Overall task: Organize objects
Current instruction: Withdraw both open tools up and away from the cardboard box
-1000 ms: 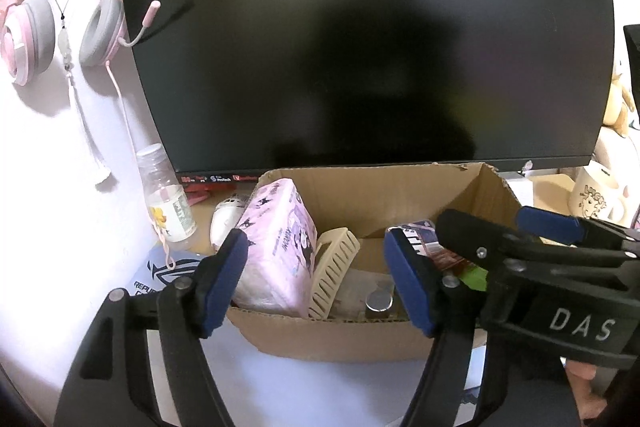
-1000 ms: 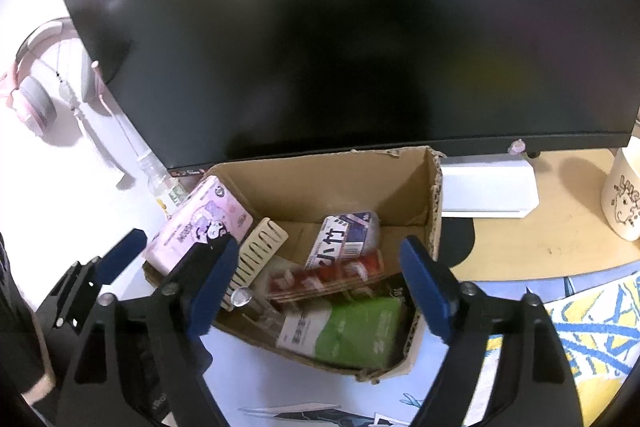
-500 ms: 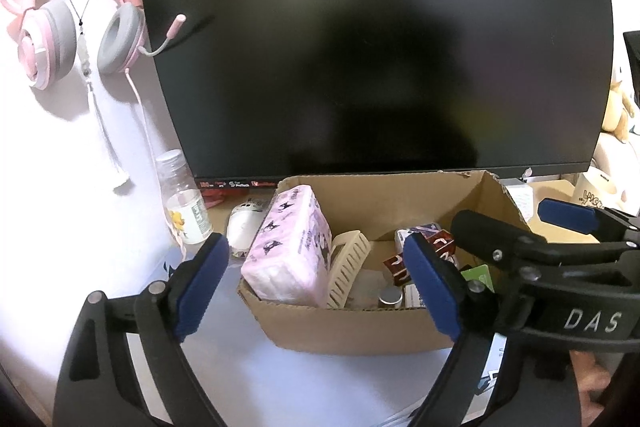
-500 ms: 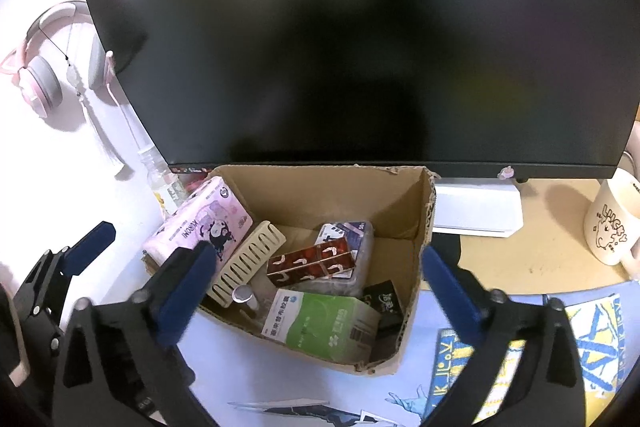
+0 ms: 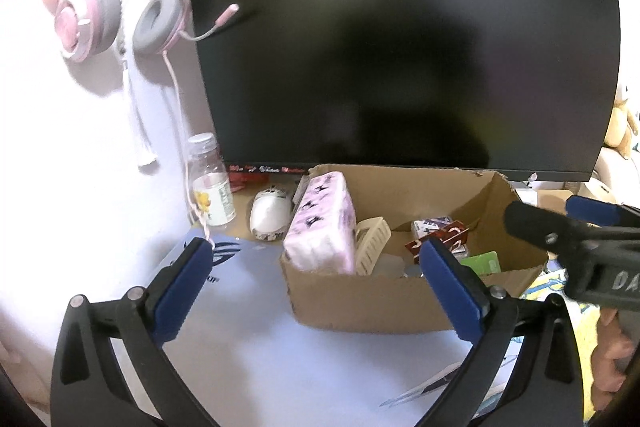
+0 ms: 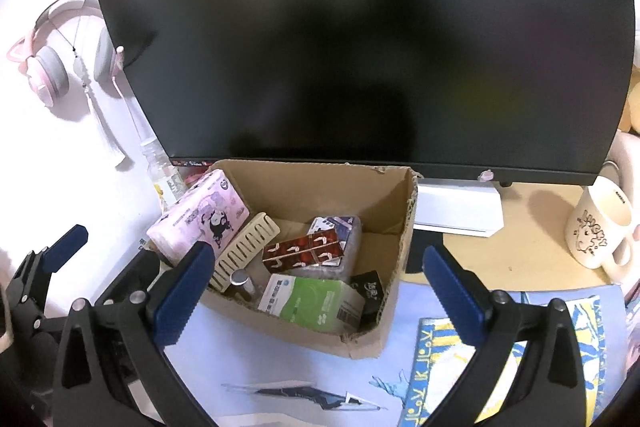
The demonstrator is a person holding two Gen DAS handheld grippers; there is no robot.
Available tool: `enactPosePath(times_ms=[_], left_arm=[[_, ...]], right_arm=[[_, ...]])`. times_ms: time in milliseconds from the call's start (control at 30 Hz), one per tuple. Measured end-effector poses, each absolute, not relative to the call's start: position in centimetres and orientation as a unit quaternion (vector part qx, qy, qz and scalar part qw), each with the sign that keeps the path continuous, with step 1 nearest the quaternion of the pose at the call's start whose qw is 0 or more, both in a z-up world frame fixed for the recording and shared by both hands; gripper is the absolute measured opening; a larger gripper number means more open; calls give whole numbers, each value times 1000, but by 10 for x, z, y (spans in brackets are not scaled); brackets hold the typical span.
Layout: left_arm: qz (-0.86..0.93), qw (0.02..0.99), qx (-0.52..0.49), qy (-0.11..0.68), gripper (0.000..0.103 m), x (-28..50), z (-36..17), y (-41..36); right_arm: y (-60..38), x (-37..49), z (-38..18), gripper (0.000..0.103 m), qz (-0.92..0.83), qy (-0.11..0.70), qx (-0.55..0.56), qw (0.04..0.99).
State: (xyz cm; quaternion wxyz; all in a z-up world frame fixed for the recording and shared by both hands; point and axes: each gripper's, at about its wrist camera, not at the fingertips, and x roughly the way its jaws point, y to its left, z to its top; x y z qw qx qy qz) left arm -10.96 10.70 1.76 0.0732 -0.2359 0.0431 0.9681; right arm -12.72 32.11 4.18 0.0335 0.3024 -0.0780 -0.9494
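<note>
1. Left wrist view: left gripper [image 5: 316, 259] has its jaws spread wide, having just been opening. Nothing is gripped; the pads touch nothing.
2. Cardboard box [image 5: 372, 299] sits on the pale desk mat [image 5: 248, 327], directly in front of the black monitor [image 5: 400, 47]. The box's near wall shows between the two blue pads but is not pinched.
3. In the box: pink tissue pack [image 5: 320, 227] standing against the left wall, cream hair clip [image 5: 372, 245] leaning beside it, dark red carton [image 5: 440, 241] and green-white box [image 5: 480, 263] further right.
4. Left of the box: white mouse [image 5: 270, 213], clear plastic bottle [image 5: 210, 187]. Pink headset [image 5: 116, 15] hangs on the wall.
5. Right gripper's black frame enters at the right edge, a hand [image 5: 612, 355] behind it.
6. Right wrist view: right gripper [image 6: 316, 263] is likewise fully spread and empty; its opening was already finished half a second ago. It hovers above the box's near wall.
7. Box contents seen from above: tissue pack at left, hair clip beside it, red carton lying on a plastic-wrapped packet [image 6: 336, 227], green-white box along the near wall, small black box [image 6: 370, 293] in the near right corner, small metal-capped tube [image 6: 242, 281] near the clip.
8. Cream mug [image 6: 600, 227] stands well apart on the right, on the wooden desk [image 6: 532, 251].
</note>
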Motion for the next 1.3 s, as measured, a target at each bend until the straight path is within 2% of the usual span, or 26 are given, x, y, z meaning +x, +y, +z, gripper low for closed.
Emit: enactPosePath(times_ms=[633,1300], left_arm=[[981,50,-182,47,103,-42,32,72],[984,37,-174,23,103,-25,18,45]], right_arm=[[317,-66,57,103,-965,-61,253,24],[322,-29,28,103,-973,-73,217,12]])
